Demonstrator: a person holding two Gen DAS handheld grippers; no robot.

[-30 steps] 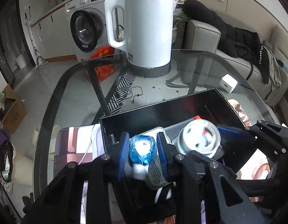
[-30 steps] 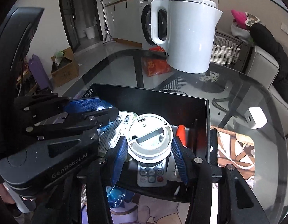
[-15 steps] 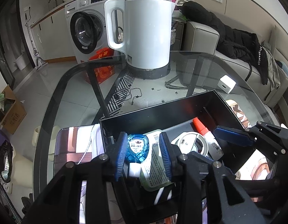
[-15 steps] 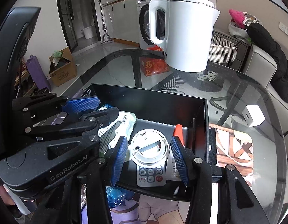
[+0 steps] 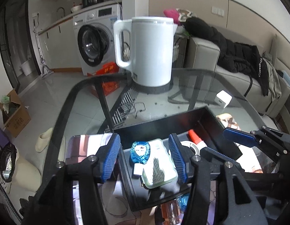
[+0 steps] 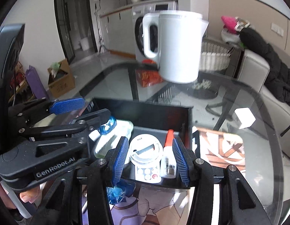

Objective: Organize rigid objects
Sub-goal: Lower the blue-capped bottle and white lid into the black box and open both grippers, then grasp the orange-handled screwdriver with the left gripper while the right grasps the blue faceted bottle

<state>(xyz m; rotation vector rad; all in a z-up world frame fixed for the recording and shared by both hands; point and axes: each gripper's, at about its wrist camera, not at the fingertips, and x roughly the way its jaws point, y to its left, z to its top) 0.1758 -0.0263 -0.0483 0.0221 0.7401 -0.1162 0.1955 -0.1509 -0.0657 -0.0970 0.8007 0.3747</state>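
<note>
A black open box (image 5: 163, 120) (image 6: 145, 110) sits on the glass table. Inside lie a blue bottle (image 5: 140, 151) (image 6: 107, 126), a pale green flat pack (image 5: 158, 166) (image 6: 107, 144), a white round timer (image 6: 145, 153) (image 5: 191, 147) and a glue bottle with a red tip (image 6: 169, 155) (image 5: 196, 137). My left gripper (image 5: 145, 159) is open above the blue bottle and the pack. My right gripper (image 6: 150, 159) is open above the timer and the glue bottle. Neither holds anything.
A white kettle (image 5: 150, 50) (image 6: 178, 46) stands on the table behind the box. A small white cube (image 5: 223, 99) (image 6: 245, 118) lies to the right. Another blue item (image 6: 114, 191) lies in front of the box. The table's curved edge (image 5: 69, 101) runs left.
Both grippers let go of their objects and opened. The blue bottle and the timer now lie in the box. Both grippers have pulled back and up.
</note>
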